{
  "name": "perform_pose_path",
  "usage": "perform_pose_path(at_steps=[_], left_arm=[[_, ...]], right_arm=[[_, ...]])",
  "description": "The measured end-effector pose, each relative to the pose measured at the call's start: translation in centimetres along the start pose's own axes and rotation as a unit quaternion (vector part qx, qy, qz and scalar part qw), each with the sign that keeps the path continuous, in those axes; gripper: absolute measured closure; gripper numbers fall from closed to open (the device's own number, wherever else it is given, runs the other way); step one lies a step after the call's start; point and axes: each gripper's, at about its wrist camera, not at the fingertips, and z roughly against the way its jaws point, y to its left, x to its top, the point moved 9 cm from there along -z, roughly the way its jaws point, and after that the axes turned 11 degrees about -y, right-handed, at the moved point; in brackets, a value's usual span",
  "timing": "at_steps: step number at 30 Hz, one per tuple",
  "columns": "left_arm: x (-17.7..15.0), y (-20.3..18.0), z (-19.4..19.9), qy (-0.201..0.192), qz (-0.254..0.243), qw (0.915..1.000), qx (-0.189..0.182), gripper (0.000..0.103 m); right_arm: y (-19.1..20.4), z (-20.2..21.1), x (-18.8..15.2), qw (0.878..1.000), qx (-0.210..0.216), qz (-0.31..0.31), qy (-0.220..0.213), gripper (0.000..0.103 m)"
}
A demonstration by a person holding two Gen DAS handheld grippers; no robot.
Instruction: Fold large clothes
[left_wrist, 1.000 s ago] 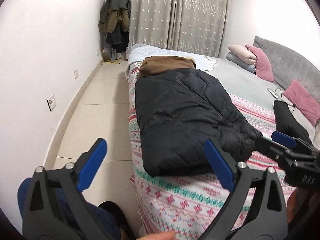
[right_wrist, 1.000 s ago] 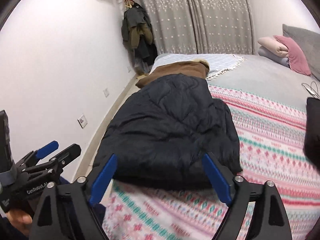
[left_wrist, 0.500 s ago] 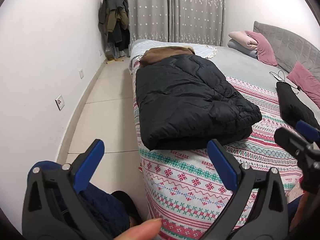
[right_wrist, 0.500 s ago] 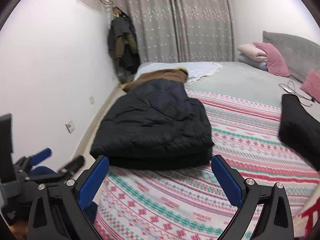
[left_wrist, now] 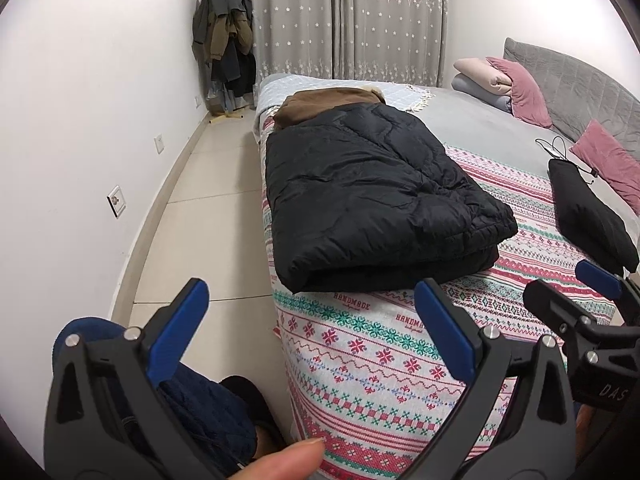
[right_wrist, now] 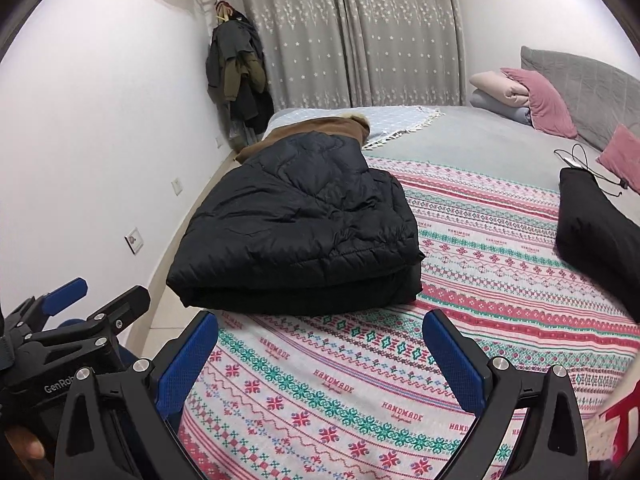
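Note:
A black quilted jacket (left_wrist: 372,196) (right_wrist: 300,224) lies folded in layers at the near left corner of the bed, its brown fur-edged hood (left_wrist: 324,104) at the far end. My left gripper (left_wrist: 312,320) hangs open short of the bed's corner, nothing between its blue pads. My right gripper (right_wrist: 320,348) stands wide open over the patterned blanket (right_wrist: 460,320), a little short of the jacket's near fold and apart from it. Each gripper shows at the edge of the other's view: the right one (left_wrist: 592,304), the left one (right_wrist: 80,304).
A second black folded item (left_wrist: 588,216) (right_wrist: 592,232) lies to the right on the blanket, with a cable beside it. Pink pillows (left_wrist: 520,92) and a grey headboard sit at the far right. A coat rack (left_wrist: 224,40) stands in the corner, tiled floor (left_wrist: 208,216) along the left wall.
Both grippers have pulled back from the jacket toward the near end of the bed, so more blanket shows in front of it. The right jaws have spread a little wider.

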Motion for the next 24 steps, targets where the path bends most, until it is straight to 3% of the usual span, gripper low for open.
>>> perform_pose_path(at_steps=[24], left_arm=[[-0.4,-0.9,-1.4,0.014,-0.012,0.9998,0.003,0.001]], right_arm=[[-0.8,-0.5,-0.2,1.0,-0.031,-0.003,0.0,0.0]])
